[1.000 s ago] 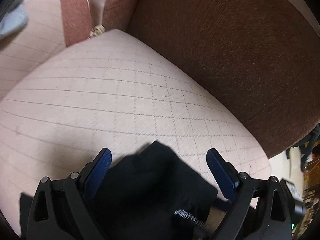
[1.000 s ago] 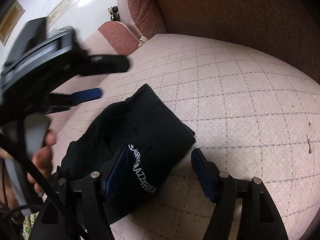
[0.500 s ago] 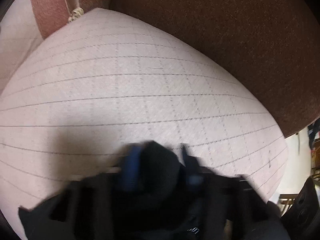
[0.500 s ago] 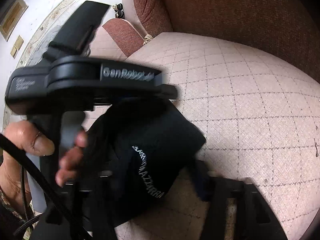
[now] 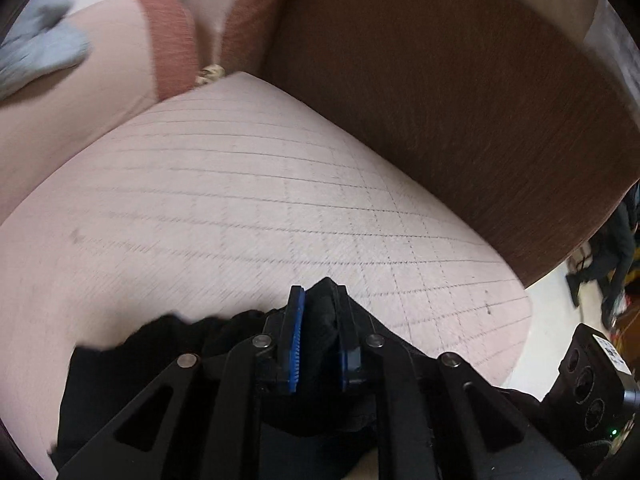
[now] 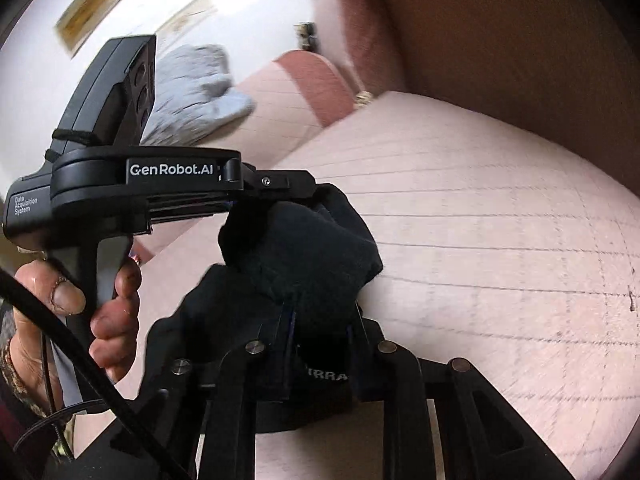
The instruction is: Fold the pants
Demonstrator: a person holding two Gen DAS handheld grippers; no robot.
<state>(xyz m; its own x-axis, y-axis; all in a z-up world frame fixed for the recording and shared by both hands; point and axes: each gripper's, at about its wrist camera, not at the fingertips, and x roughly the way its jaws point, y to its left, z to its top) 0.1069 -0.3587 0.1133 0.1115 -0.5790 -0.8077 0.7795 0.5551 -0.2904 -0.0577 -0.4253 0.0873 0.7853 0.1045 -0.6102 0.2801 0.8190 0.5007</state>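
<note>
Black pants (image 5: 160,344) lie bunched on the pink quilted seat cushion (image 5: 240,208). My left gripper (image 5: 320,300) has its jaws closing, and the blue pads (image 5: 294,344) pinch a fold of the black fabric. In the right wrist view the left gripper (image 6: 306,192) grips the top of a raised lump of pants (image 6: 304,248). My right gripper (image 6: 320,324) sits just below it with jaws closing on the same lump, near the white lettering (image 6: 326,377). The lump is lifted off the cushion (image 6: 480,208); the rest of the pants is hidden under the grippers.
A brown sofa backrest (image 5: 460,100) rises behind the cushion. A grey cloth (image 6: 196,88) lies on the adjoining pink seat at the left. A person's hand (image 6: 116,304) holds the left gripper's handle. Pale floor with dark items (image 5: 612,248) shows past the cushion's right end.
Both grippers stood open around the pants' end; now both are pinched on it. The left gripper has moved in close above the right, and the fabric has risen into a lump.
</note>
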